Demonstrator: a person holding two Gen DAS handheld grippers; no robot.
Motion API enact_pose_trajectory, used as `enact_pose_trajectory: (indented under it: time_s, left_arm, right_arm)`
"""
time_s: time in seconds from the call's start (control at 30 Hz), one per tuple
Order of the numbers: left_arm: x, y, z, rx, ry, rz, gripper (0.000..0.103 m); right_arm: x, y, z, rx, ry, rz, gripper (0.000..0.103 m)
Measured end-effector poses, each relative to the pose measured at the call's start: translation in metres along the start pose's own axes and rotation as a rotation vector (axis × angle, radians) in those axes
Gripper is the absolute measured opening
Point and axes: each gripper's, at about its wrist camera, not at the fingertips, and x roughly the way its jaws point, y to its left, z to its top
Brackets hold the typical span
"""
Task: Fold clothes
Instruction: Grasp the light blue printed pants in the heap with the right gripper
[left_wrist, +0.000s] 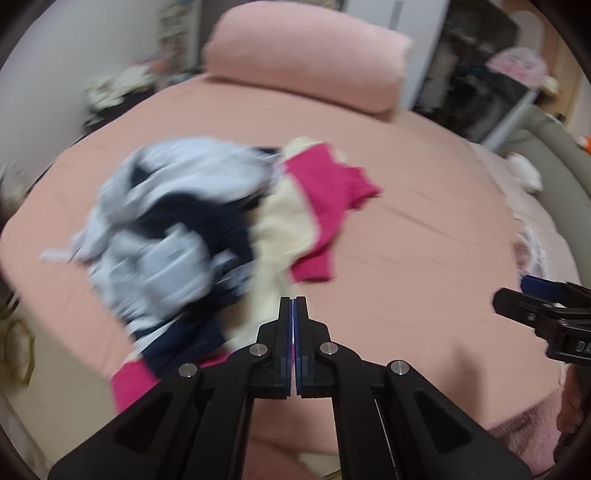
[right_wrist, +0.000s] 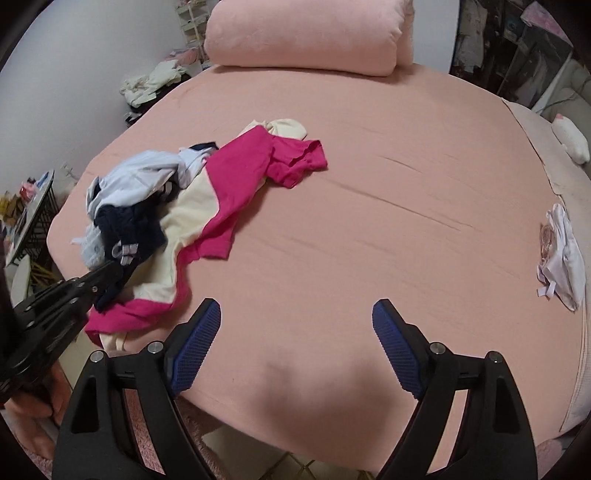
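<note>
Heaped unfolded on the left of the pink bed (right_wrist: 369, 221): clothes (right_wrist: 177, 221), left gripper (left_wrist: 294, 301) beside them, jaws clenched with nothing visible between; right gripper (right_wrist: 295, 321) released over bare sheet, likely readying a grab.

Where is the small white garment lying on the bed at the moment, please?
In the right wrist view the small white garment lies alone near the right edge of the pink bed, far from the clothes pile on the left.

Pink bed sheet (right_wrist: 369, 206); magenta-and-cream top (right_wrist: 229, 192); navy, seemingly pale-blue garment (right_wrist: 136, 184).
</note>
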Motion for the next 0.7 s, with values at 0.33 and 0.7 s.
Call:
enact_pose_trajectory:
  time_s: [0.33,0.7]
  left_arm:
    - [0.002,0.14,-0.002,-0.306,-0.043,0.113,0.053]
    - [0.084,0.178,0.021,-0.314,0.108,0.0,0.052]
  right_arm:
    - [0.05,0.122,0.028,-0.152,0.053,0.229,0.078]
    - [0.135,0.19,0.049,-0.165,0.197,0.167,0.074]
